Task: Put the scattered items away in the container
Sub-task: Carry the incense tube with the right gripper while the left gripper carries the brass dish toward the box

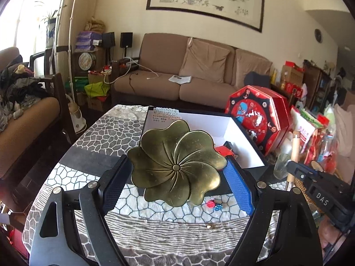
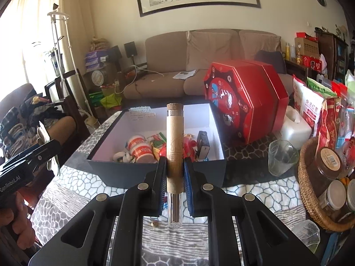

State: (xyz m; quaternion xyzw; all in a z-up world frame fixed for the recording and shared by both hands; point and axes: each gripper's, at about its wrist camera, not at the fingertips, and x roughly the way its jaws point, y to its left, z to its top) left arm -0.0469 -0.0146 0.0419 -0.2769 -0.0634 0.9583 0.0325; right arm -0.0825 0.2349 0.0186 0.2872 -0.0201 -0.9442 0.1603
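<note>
Gripping a brass flower-shaped dish (image 1: pixel 177 166) by its edges, the left claw (image 1: pixel 177 177) holds it tilted, face toward the camera, between a black pad on one side and a blue pad on the other. Just below the dish, on the patterned cloth of the surface (image 1: pixel 88 137), lie two small dice, one red (image 1: pixel 210 204) and one blue (image 1: pixel 218 207), and nearer the camera a tiny brass piece (image 1: pixel 209 226). Beyond the dish stands the dark box with a white inside (image 1: pixel 221 124), open at the top. To its right leans a red octagonal gift box (image 1: pixel 259 115).

The right claw (image 2: pixel 175 177) is clenched on a glass tube with a cork stopper (image 2: pixel 174 150), held upright, its paper label between the pads and thin sticks showing in the clear lower end. Straight ahead of this claw sits the same box (image 2: pixel 124 175), holding a small white-and-red tub (image 2: pixel 142 149), bright wrappers and a dark little carton. Off to the right are a clear glass cup (image 2: pixel 281 157) and a wicker basket of jars (image 2: pixel 310 190). At the left edge the other claw shows, with a hand (image 2: pixel 13 217) beneath it.
</note>
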